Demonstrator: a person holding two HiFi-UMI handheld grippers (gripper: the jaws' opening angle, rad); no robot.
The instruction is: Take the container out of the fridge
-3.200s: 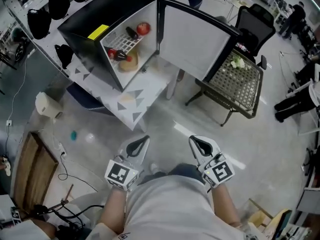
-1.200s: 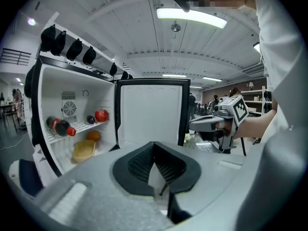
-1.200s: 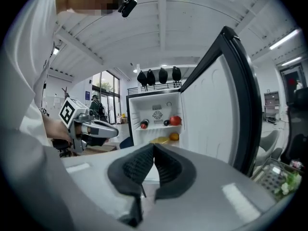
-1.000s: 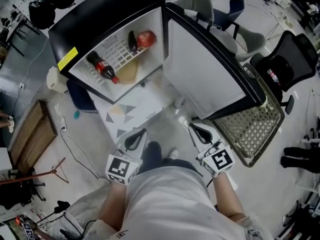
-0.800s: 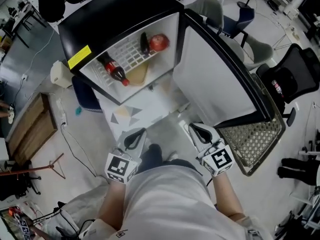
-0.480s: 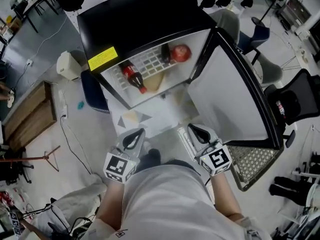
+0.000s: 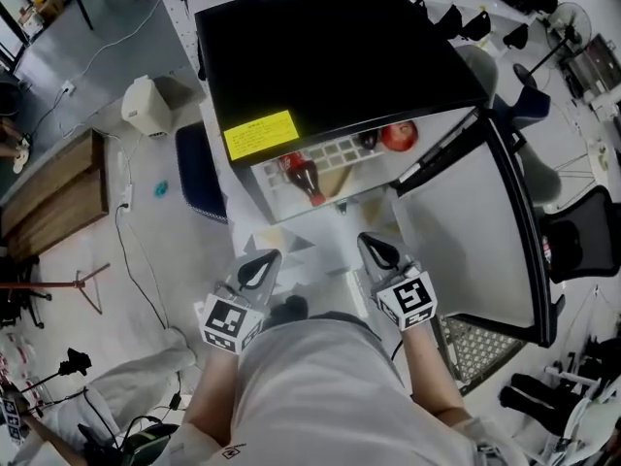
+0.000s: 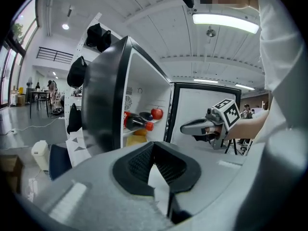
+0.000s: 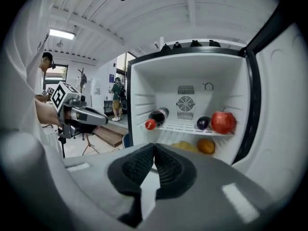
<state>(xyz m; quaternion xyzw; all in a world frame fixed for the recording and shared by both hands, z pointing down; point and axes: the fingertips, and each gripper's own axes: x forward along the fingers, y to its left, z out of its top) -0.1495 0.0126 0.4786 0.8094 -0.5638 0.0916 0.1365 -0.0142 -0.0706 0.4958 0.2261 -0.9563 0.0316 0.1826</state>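
Observation:
A small black fridge (image 7: pixel 330 56) stands on a white table (image 7: pixel 277 236) with its door (image 7: pixel 475 231) swung open to the right. On its wire shelf lie a cola bottle (image 9: pixel 156 117), a dark purple fruit (image 9: pixel 203 122) and a red apple (image 9: pixel 223 121). Below the shelf sit a yellowish container (image 9: pixel 185 147) and an orange fruit (image 9: pixel 206 146), partly hidden behind my right gripper. My left gripper (image 7: pixel 260 268) and right gripper (image 7: pixel 378 252) hover side by side just in front of the fridge opening, both shut and empty. The left gripper view shows the bottle (image 8: pixel 137 121) and apple (image 8: pixel 156 113) from the side.
A beige appliance (image 7: pixel 147 105) and a wooden panel (image 7: pixel 53 197) lie on the floor at the left. A dark blue object (image 7: pixel 199 168) sits beside the table. A mesh-topped frame (image 7: pixel 475 343) and an office chair (image 7: pixel 582 241) stand at the right, behind the open door.
The person has stepped closer to the fridge, which now fills the top of the head view directly ahead of both grippers. The grippers keep their pose and stay shut.

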